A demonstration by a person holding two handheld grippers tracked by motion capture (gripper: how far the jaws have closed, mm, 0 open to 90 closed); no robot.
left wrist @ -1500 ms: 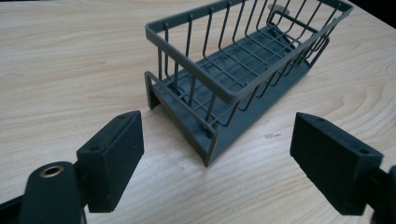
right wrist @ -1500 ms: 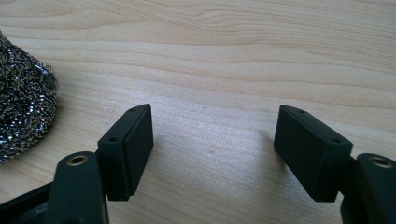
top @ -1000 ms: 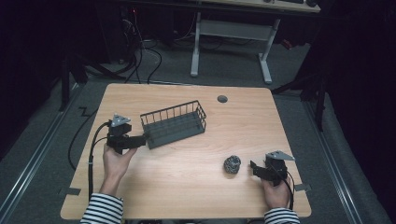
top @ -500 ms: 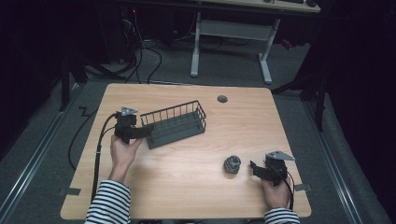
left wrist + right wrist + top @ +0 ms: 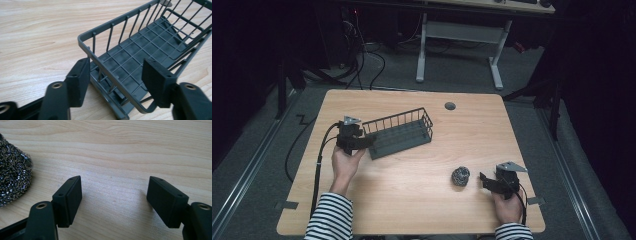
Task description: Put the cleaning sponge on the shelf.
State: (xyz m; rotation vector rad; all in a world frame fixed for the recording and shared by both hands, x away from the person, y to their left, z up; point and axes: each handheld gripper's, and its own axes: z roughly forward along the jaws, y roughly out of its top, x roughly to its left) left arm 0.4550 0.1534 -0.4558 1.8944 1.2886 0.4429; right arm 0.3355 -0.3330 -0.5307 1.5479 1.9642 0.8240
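Note:
A dark grey wire basket (image 5: 404,131) stands left of centre on the wooden table (image 5: 412,210). My left gripper (image 5: 370,142) is at the basket's near-left end. In the left gripper view (image 5: 116,80) its jaws straddle that end wall of the basket (image 5: 140,47), one pad outside and one over the inside by the corner. The jaws have just been closing, and a gap still shows on either side of the wire, so the gripper is open. My right gripper (image 5: 484,181) rests open at the front right with bare wood between its pads (image 5: 115,200). A steel wool scourer (image 5: 460,176) (image 5: 12,170) lies just to its left.
A round grey grommet (image 5: 450,106) is set in the tabletop near the far edge. Cables trail off the table's left side to the floor. Beyond the far edge stands a white desk frame (image 5: 462,40).
My left hand moved right and forward up to the basket's end, and its jaws narrowed around the end wall. The right hand, scourer and basket stayed put.

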